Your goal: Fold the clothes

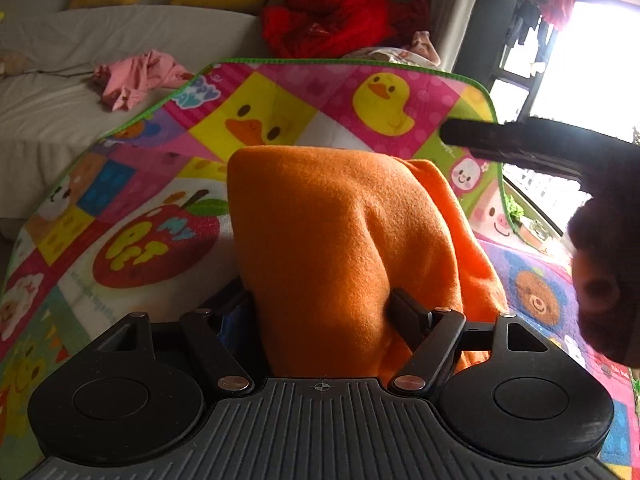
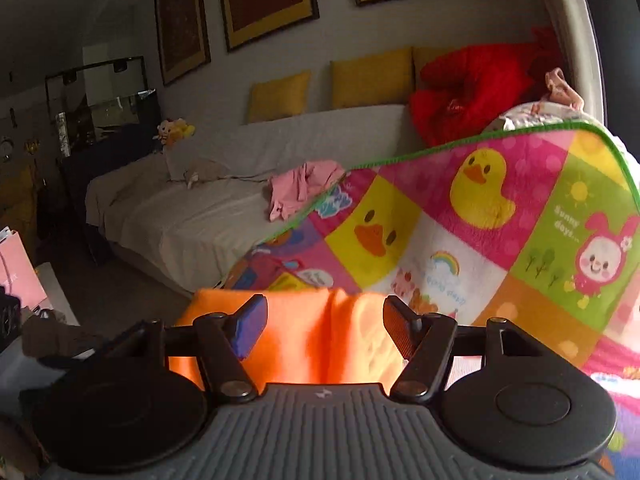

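Yellow cushions [image 2: 370,78] line a pale sofa [image 2: 208,216]; framed pictures [image 2: 268,0] hang above, a pink bag [image 2: 18,272] stands left.

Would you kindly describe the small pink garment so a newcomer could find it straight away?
Start at the long pale sofa with yellow cushions. On its seat, beside the cartoon blanket's green edge, lies the pink garment, crumpled. It is pale pink, unlike the red heap by the sofa's end.

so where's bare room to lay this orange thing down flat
The colourful cartoon-print mat is bare between the duck squares and the orange fleece cloth. The white sofa seat is bare left of the crumpled pink garment. The red jacket crowds the corner.
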Demonstrator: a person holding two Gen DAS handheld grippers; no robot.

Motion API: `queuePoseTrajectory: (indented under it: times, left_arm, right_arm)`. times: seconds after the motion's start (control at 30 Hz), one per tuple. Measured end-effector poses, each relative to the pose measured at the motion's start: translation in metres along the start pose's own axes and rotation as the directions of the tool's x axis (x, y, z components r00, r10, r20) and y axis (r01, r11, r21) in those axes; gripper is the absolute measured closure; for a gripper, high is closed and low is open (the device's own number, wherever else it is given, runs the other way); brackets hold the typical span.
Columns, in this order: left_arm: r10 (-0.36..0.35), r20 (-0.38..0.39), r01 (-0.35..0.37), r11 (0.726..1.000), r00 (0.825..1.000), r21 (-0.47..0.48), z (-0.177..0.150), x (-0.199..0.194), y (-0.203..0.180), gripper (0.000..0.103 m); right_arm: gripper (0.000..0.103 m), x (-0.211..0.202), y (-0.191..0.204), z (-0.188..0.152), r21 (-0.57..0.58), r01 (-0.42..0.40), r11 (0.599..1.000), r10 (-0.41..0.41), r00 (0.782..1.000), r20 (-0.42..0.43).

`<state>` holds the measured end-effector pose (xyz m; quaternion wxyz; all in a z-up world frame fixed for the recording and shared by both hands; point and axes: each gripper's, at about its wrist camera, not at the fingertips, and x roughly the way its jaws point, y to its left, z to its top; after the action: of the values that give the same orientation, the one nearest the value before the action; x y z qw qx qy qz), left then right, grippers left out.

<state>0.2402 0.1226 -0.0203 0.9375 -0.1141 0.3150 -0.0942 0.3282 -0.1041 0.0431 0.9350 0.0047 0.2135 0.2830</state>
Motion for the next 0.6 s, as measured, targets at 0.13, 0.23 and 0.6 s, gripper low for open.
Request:
queuePoseTrajectory:
  times: [0.13, 0.23, 0.6]
  left_arm:
    - [-0.003, -0.003, 0.003, 1.0, 1.0, 0.001, -0.001, 0.0, 0.001, 0.022]
    - [0.0, 0.011, 0.0, 1.0, 1.0, 0.008, 0.002, -0.006, -0.001, 0.021]
    - [0.011, 0.074, -0.014, 0.999, 0.997, 0.04, 0.013, -0.029, -0.014, 0.021]
  right_arm:
    - [0.038, 0.049, 0.005, 0.013, -0.008, 0.06, 0.998, -0.061, 0.998, -0.016]
    - [0.038, 0.081, 0.006, -0.004, -0.034, 0.121, 0.992, -0.125, 0.982, -0.141]
    - [0.038, 0.064, -0.009, -0.043, -0.034, 0.135, 0.99, -0.139, 0.972, -0.19]
